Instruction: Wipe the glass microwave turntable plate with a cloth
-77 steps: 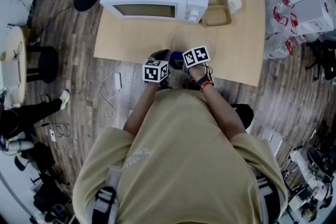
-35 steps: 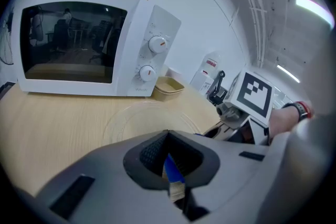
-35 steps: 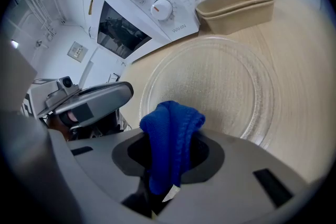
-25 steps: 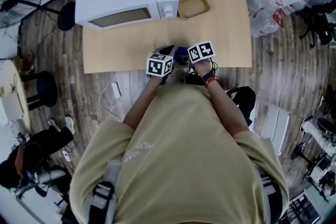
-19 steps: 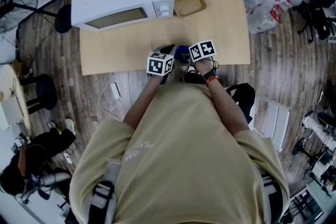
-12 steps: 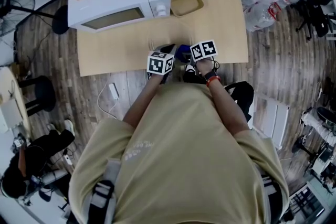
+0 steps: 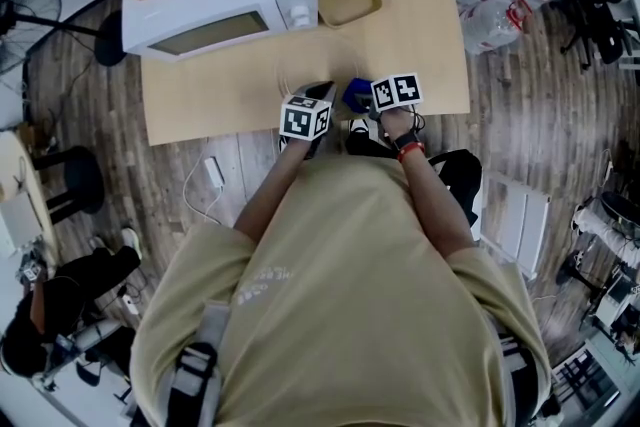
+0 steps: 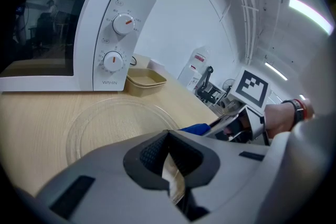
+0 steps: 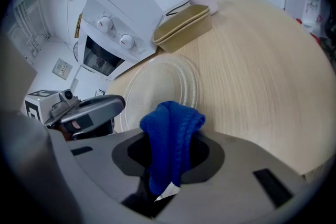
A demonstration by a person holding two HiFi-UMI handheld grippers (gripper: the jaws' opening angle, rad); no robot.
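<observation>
Blue cloth (image 9: 170, 123), clenched in the right gripper (image 9: 168, 153) jaws, has been shifted slightly rightward at the edge of the glass plate (image 9: 157, 86), whose rim appears pinched by the left gripper (image 8: 169, 165) jaws; wiping is judged barely begun.

Holds left hand-held gripper (image 7: 317, 96) and right hand-held gripper (image 7: 367, 100) side by side at counter's (image 7: 425, 40) near edge, blue cloth (image 7: 353, 93) between them.
</observation>
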